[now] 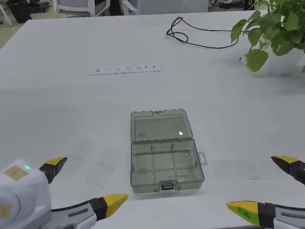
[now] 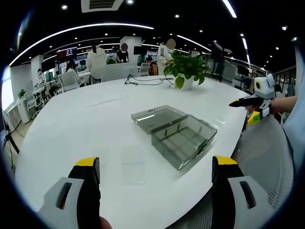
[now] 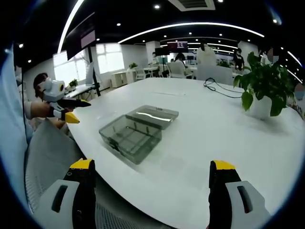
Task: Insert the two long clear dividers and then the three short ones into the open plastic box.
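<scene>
The open smoky-clear plastic box point(image 1: 167, 167) sits mid-table with its lid point(image 1: 161, 125) laid flat behind it. Faint lines cross its inside; I cannot tell whether they are dividers. Clear flat pieces point(image 1: 102, 164) lie on the table to its left, and more clear pieces point(image 1: 238, 169) to its right. My left gripper point(image 1: 86, 183) is open at the bottom left, short of the box and holding nothing. Open and holding nothing too, my right gripper point(image 1: 262, 185) is at the bottom right. The left gripper view shows the box point(image 2: 181, 136) and a clear piece point(image 2: 132, 164); the right gripper view shows the box point(image 3: 131, 136).
A white power strip point(image 1: 125, 69) lies behind the box and a black cable point(image 1: 190, 36) loops at the back. A potted plant point(image 1: 274, 28) stands at the back right. The white table's near edge is close under both grippers.
</scene>
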The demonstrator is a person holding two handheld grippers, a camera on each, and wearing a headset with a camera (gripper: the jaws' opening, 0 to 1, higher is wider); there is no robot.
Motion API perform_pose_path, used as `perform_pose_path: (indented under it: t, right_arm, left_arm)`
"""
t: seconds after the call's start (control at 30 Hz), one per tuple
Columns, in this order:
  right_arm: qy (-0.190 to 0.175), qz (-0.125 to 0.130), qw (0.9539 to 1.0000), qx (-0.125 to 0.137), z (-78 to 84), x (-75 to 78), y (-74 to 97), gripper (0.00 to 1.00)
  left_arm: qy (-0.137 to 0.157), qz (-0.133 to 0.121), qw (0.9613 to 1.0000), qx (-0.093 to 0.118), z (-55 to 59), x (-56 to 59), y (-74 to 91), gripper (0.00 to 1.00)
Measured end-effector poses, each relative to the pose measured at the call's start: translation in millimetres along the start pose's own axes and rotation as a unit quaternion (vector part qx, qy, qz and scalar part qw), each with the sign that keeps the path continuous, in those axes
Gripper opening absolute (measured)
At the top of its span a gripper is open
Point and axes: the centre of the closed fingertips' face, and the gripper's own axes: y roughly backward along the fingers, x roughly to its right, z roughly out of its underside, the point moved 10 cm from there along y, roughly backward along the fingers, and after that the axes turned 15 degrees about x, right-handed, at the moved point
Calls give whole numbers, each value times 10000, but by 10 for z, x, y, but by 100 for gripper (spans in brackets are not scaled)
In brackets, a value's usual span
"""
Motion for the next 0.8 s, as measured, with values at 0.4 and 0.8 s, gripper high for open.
perform_pose_path:
  t: [0.4, 0.8]
  right_arm:
    - [-50, -35, 10000, -18, 42, 43, -11, 100]
    - [-150, 15, 9999, -22, 94, 80, 5, 100]
  left_arm:
    - [43, 117, 9989, -448, 20, -120, -79, 98]
    - [-7, 440, 9891, -1407, 79, -264, -283, 96]
